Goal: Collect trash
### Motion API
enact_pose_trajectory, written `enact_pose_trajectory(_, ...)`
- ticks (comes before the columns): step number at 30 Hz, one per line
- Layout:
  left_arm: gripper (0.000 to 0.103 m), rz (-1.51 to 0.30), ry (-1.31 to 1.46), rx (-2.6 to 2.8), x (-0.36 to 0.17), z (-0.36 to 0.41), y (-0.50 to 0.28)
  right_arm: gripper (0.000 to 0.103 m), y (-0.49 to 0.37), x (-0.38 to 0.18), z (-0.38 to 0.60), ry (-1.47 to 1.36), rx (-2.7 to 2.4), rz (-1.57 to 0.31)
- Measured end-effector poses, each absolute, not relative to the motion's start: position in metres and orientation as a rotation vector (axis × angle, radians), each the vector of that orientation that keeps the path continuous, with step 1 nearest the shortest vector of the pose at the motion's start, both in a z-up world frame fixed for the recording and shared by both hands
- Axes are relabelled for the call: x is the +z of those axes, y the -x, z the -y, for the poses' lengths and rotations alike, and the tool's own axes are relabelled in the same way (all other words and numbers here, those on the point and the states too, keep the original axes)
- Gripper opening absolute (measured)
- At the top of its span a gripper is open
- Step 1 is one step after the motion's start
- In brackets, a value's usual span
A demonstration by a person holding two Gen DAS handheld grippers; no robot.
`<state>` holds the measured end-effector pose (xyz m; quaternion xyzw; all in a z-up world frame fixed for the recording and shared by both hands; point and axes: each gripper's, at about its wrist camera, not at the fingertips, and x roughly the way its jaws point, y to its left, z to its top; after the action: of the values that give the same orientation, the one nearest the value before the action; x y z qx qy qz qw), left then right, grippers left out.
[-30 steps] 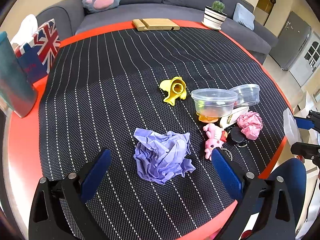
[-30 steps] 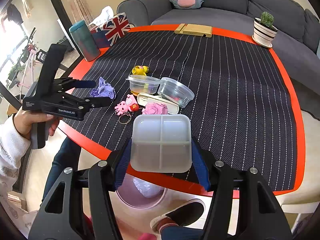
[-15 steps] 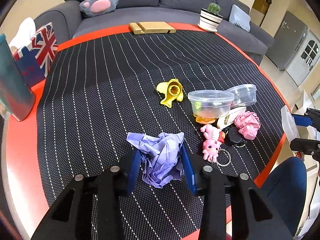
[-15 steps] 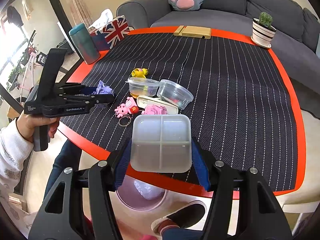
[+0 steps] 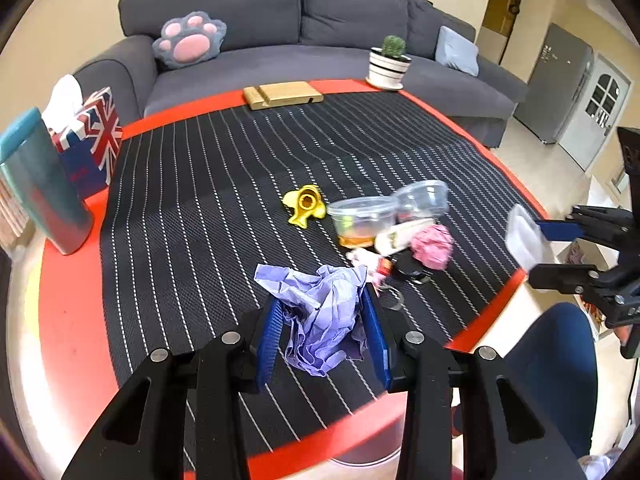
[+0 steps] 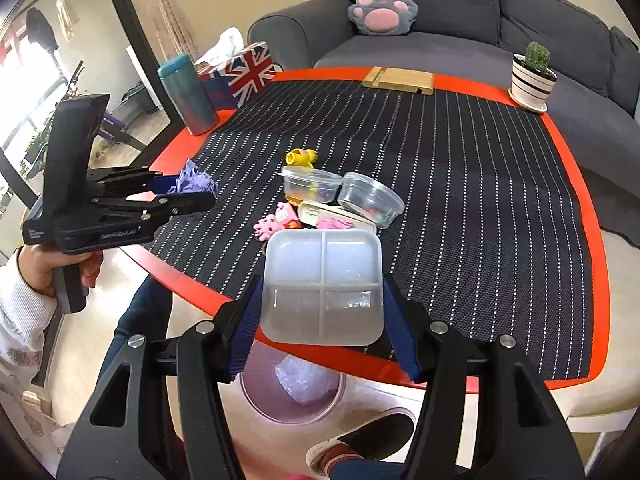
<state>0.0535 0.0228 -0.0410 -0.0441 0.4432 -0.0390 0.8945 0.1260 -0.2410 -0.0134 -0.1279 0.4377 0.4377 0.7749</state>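
A round table (image 5: 72, 320) with a red rim carries a black mat with white pinstripes (image 6: 480, 184); a grey sofa (image 5: 320, 40) stands behind it. The left gripper (image 5: 324, 332) has its jaws clenched on a crumpled purple paper (image 5: 320, 304), one blue pad pressed against each side of the wad, near the table's front edge; whether the paper touches the mat cannot be told. The right gripper (image 6: 322, 332) has its jaws grasping a white plastic tray (image 6: 322, 284) divided into four compartments, held flat just above the table's red rim. On the floor below that tray stands a pink bin (image 6: 292, 396) with a pale purple wad lying inside. In the middle of the mat sits a close cluster: a yellow toy (image 5: 304, 204), two clear tubs (image 5: 362, 216) side by side, a crumpled pink paper (image 5: 432, 246) just beside them, and a pink pig toy (image 6: 276, 222) with a key ring. At the far rim are a wooden stand (image 5: 282, 95) and a potted cactus (image 5: 390, 62); at the left rim stand a teal cup (image 5: 40, 180) and a tissue box with a Union Jack print (image 5: 94, 140).
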Motion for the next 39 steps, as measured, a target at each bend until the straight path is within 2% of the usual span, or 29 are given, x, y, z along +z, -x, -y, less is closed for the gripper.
enact_pose_trajectory(14,0.038,-0.896,0.083,-0.153,-0.031,0.015,-0.008,0.058,-0.083,-0.008,0.247,0.313,1.005,-0.925)
enact_pose_trajectory(25,0.039,-0.925,0.097,-0.216,-0.046,0.043,0.012,0.058,-0.058,-0.013,0.265,0.319,1.018,-0.934)
enact_pose_trajectory(27,0.043,-0.928,0.095,-0.224,-0.048,0.045,0.014,0.058,-0.056,-0.014,0.267,0.316,1.017,-0.936)
enact_pose_trajectory(28,0.051,-0.926,0.096,-0.228,-0.048,0.046,0.016,0.058,-0.056,-0.014,0.268,0.314,1.016,-0.936)
enact_pose_trajectory(30,0.072,-0.922,0.096,-0.224,-0.048,0.047,0.016,0.058,-0.055,-0.014,0.269,0.312,1.015,-0.938)
enact_pose_trajectory(31,0.089,-0.912,0.100,-0.214,-0.048,0.045,0.017,0.058,-0.054,-0.015,0.269,0.312,1.016,-0.938)
enact_pose_trajectory(39,0.095,-0.902,0.131,-0.165,-0.048,0.033,0.020,0.058,-0.051,-0.016,0.267,0.308,1.024,-0.939)
